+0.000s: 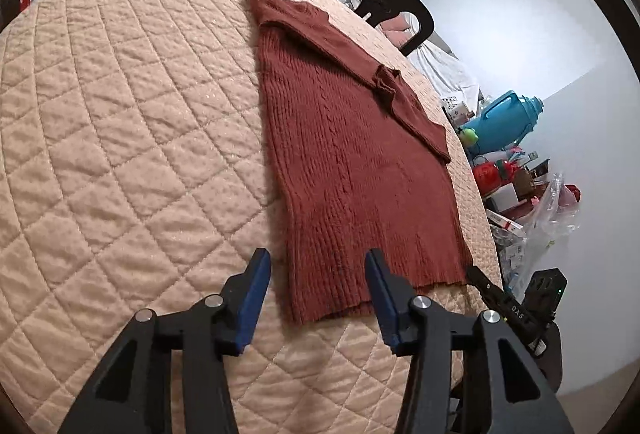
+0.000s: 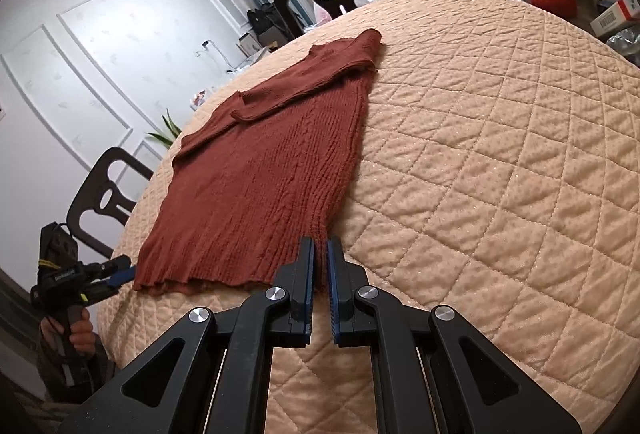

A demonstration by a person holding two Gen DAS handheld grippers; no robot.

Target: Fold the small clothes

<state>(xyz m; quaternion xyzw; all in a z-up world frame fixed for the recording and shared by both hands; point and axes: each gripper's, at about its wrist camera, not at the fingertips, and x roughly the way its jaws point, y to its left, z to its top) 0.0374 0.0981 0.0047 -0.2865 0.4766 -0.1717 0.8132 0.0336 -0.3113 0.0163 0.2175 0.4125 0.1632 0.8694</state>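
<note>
A rust-red knit sweater [image 1: 352,154] lies flat on the quilted peach bench [image 1: 120,114]. The left gripper [image 1: 318,274] has its jaws apart over the sweater's near hem corner, gripping nothing. The right gripper [image 2: 321,258] has its jaws clamped on the opposite hem corner.

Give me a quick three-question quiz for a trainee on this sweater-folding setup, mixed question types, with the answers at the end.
1. True or false: the left gripper is open, with the hem of the sweater between its fingers.
2. The right gripper is: A) open, above the bare cover; B) shut on the sweater's hem corner; C) gripping a chair back.
3. Short answer: what surface does the sweater lie flat on?

Key:
1. True.
2. B.
3. The peach quilted cover.
</note>
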